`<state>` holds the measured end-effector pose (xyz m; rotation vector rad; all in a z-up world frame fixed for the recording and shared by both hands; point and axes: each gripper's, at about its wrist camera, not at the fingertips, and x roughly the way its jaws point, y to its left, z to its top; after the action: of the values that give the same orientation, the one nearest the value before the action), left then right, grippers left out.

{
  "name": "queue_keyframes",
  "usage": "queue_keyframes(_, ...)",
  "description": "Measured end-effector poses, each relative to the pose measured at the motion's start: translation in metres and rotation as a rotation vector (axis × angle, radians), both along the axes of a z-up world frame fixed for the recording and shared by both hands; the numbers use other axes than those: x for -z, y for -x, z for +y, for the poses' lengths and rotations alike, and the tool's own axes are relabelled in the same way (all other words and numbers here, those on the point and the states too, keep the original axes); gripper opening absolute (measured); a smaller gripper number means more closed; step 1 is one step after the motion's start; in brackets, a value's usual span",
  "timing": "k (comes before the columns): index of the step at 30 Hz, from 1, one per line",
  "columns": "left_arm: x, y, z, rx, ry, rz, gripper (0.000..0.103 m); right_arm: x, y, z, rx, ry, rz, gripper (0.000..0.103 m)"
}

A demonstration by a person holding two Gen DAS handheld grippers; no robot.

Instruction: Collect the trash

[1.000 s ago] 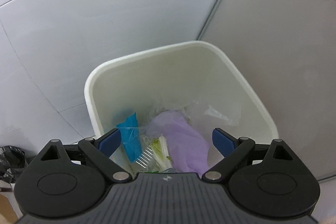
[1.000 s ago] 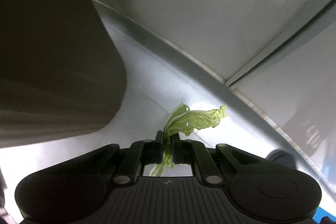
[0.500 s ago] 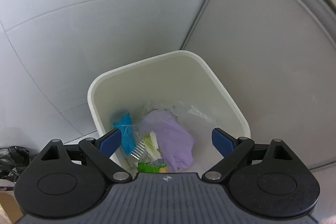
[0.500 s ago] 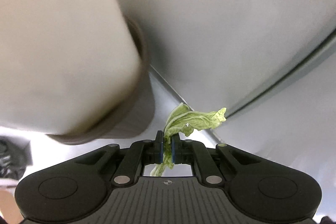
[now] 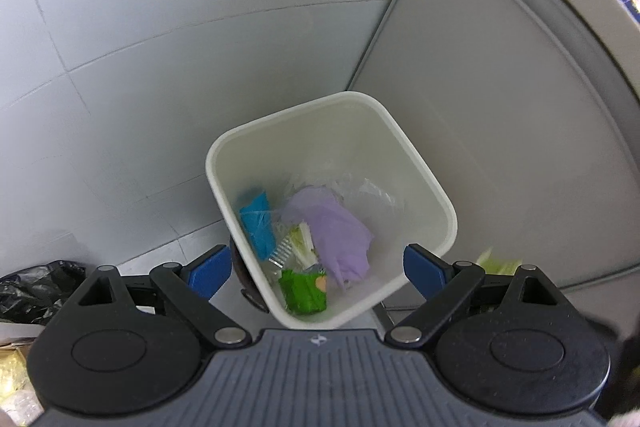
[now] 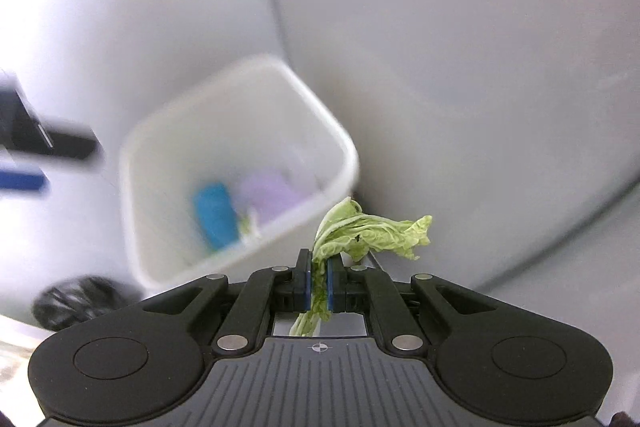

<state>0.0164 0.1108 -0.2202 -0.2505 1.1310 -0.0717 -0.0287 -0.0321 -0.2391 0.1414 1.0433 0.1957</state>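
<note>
Step in hand: carrying lettuce leaf (image 6: pixel 360 235) to white waste bin (image 5: pixel 416 163). My right gripper (image 6: pixel 319 283) clamped tight on leaf stem; leaf hangs just outside bin's near rim, not over opening yet. My left gripper (image 5: pixel 316 269) above bin, jaws wide, nothing held. Bin already holds purple glove (image 5: pixel 336 227), blue wrapper (image 5: pixel 258 223), green packet (image 5: pixel 302 291). Next, I reckon: shift right gripper over bin mouth, then let go.

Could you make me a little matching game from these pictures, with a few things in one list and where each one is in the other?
Things:
1. lettuce leaf
2. purple glove
3. black bag
4. left gripper

Places or states:
A. lying inside the white bin
B. open, holding nothing
C. pinched in the right gripper
D. on the floor beside the bin

Pairs: 1-C, 2-A, 3-D, 4-B
</note>
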Motion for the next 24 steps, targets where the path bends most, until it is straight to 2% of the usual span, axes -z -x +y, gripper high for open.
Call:
queue_keyframes(5, -0.014, 0.009, 0.007, -0.006, 0.008, 0.016, 0.092, -0.044, -0.041, 0.004, -0.017, -0.098, -0.045, 0.006)
queue_keyframes(8, -0.021, 0.012, 0.012, -0.023, 0.021, 0.026, 0.092, -0.057, -0.068, 0.009, -0.019, -0.136, -0.067, 0.006)
queue_keyframes(11, -0.026, 0.016, 0.015, -0.039, 0.033, 0.033, 0.092, -0.067, -0.095, 0.011, -0.036, -0.206, -0.047, 0.007)
queue_keyframes(12, -0.028, 0.017, 0.016, -0.045, 0.037, 0.035, 0.092, -0.069, -0.102, 0.013, -0.046, -0.217, -0.031, 0.011)
queue_keyframes(13, -0.030, 0.018, 0.017, -0.050, 0.040, 0.036, 0.092, -0.059, -0.107, 0.015, -0.045, -0.221, -0.017, 0.014)
queue_keyframes(14, -0.032, 0.019, 0.017, -0.055, 0.043, 0.038, 0.092, -0.061, -0.110, 0.016, -0.044, -0.225, -0.006, 0.015)
queue_keyframes(17, -0.040, 0.023, 0.020, -0.068, 0.053, 0.043, 0.092, -0.073, -0.113, 0.016, -0.059, -0.236, 0.011, 0.028)
queue_keyframes(21, -0.047, 0.026, 0.021, -0.079, 0.061, 0.047, 0.092, -0.083, -0.100, 0.008, -0.093, -0.213, -0.009, 0.053)
queue_keyframes(24, -0.055, 0.028, 0.022, -0.080, 0.068, 0.039, 0.093, -0.081, -0.102, 0.014, -0.153, -0.240, 0.023, 0.057)
